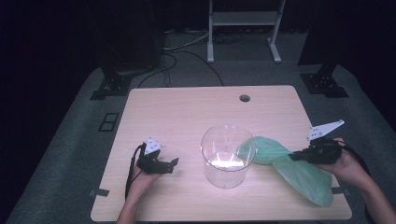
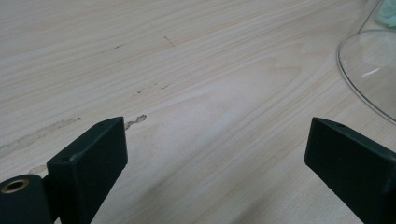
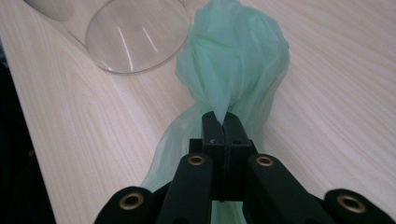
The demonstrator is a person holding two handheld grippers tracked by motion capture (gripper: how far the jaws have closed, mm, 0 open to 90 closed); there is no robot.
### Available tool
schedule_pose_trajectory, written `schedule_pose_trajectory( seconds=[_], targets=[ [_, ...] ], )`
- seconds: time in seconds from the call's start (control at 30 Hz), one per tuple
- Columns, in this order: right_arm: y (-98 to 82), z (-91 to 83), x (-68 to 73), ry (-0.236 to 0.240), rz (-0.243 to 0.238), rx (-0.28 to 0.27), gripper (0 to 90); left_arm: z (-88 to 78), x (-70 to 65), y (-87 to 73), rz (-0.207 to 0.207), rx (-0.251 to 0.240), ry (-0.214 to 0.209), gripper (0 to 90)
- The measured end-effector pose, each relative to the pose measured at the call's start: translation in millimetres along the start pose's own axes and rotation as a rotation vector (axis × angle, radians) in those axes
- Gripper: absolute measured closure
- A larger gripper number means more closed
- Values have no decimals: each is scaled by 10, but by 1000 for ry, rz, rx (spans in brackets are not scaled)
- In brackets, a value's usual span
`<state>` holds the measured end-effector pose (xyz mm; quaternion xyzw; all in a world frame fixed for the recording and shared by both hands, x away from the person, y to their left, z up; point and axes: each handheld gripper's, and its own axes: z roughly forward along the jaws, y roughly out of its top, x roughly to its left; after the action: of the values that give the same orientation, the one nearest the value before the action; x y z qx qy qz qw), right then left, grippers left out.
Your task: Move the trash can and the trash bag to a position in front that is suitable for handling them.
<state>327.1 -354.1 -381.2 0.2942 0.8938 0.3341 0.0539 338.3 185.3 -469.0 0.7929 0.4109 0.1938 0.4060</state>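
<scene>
Nearest us, our right gripper (image 3: 223,122) is clamped tight on a bunched fold of the thin green plastic bag (image 1: 299,170), which trails over the table's (image 1: 187,112) right front part up to the clear glass jar (image 1: 227,156); the left gripper (image 1: 173,163) rests jaws wide apart, holding nothing, left of the jar. To do this well we'd lift the pinched fold high enough to clear the jar's rim, steadying the jar with the left; the bag's mouth we cannot make out in the crumpled folds

bag (image 1: 299,175) pale green | container (image 1: 228,156) clear | table (image 1: 187,112) lt wood grain | grippers black, grey plates
</scene>
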Motion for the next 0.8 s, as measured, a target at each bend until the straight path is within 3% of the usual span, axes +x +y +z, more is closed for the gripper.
schedule_pose_trajectory(
  seconds=[0.43,0.8],
  targets=[
    [250,-384,81,-13,-46,-43,900,3,-3,0,2,-1,0,46],
    [562,-786,176,-53,-104,-87,900,-1,-13,8,5,-3,-5,46]
  ],
)
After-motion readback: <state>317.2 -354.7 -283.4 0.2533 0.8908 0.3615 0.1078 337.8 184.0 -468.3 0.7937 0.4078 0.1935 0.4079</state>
